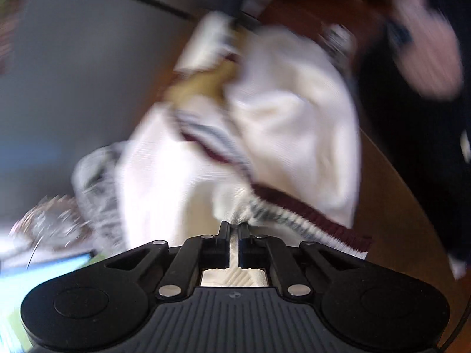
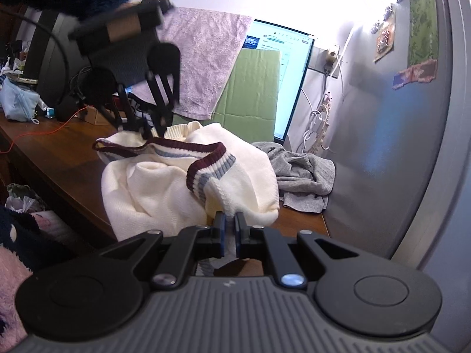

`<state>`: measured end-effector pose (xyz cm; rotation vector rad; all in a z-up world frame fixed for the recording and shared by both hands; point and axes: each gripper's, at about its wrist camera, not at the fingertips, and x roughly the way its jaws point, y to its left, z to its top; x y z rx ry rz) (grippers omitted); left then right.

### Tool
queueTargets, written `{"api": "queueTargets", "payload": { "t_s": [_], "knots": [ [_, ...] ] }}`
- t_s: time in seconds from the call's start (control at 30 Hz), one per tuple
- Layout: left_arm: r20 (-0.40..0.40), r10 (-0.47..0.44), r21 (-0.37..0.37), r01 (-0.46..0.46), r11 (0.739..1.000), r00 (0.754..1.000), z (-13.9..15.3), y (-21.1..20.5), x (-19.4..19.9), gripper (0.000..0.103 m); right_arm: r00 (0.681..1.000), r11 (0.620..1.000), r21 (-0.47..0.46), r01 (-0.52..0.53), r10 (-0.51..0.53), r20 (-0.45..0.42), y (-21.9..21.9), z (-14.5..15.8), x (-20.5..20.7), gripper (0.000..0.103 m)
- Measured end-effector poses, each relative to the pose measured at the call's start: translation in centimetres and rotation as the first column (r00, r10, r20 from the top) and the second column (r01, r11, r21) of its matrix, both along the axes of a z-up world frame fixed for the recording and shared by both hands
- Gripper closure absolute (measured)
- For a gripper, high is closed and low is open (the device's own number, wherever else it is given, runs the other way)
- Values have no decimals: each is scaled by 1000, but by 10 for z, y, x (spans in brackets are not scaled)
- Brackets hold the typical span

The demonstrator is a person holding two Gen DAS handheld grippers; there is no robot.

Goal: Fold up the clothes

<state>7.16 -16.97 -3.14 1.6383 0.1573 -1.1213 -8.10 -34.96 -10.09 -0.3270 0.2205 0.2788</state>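
Observation:
A cream knit sweater (image 2: 164, 185) with a maroon and blue-grey striped hem lies bunched on the brown wooden table (image 2: 59, 153). My right gripper (image 2: 229, 220) is shut on the sweater's striped edge at the near side. My left gripper (image 2: 148, 132) shows in the right wrist view at the sweater's far side, shut on the maroon trim. In the blurred left wrist view the left gripper (image 1: 234, 229) is shut on the sweater (image 1: 279, 123) by its striped hem, and the cloth hangs stretched ahead of it.
A grey garment (image 2: 303, 173) lies crumpled on the table to the right, against a grey fridge side (image 2: 382, 147). A monitor (image 2: 291, 82), a green box (image 2: 250, 88) and a purple towel (image 2: 203, 58) stand behind. Clutter and cables sit at far left.

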Motion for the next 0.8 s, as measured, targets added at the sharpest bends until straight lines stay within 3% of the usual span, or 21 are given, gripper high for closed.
{"api": "queueTargets", "payload": {
  "t_s": [0.1,0.27,0.37,0.47,0.6,0.67,0.7,0.8],
  "knots": [
    [-18,86,-245,-88,966,996,27,13,0,99,1000,1000,12,20,-20,2,-2,3,1,97],
    [-27,174,-475,-166,864,984,32,20,-5,99,999,999,18,49,-49,6,1,12,3,97],
    [82,151,-447,-99,889,985,4,16,-10,99,998,998,13,64,-64,5,5,15,4,97],
    [189,59,-330,7,944,980,-28,18,-20,96,997,997,0,78,-78,-11,6,15,6,97],
    [193,16,-273,39,961,981,-32,25,-26,91,996,996,-14,87,-88,-26,6,14,7,97],
    [198,-8,-257,59,965,980,-28,27,-29,66,996,996,-14,86,-86,-29,6,14,7,97],
    [202,-27,-233,75,970,979,-28,27,-30,62,996,996,-14,83,-84,-29,6,14,8,97],
    [210,-90,-139,121,983,974,-31,23,-30,60,997,997,-13,77,-78,-30,5,14,10,97]
  ]
}}
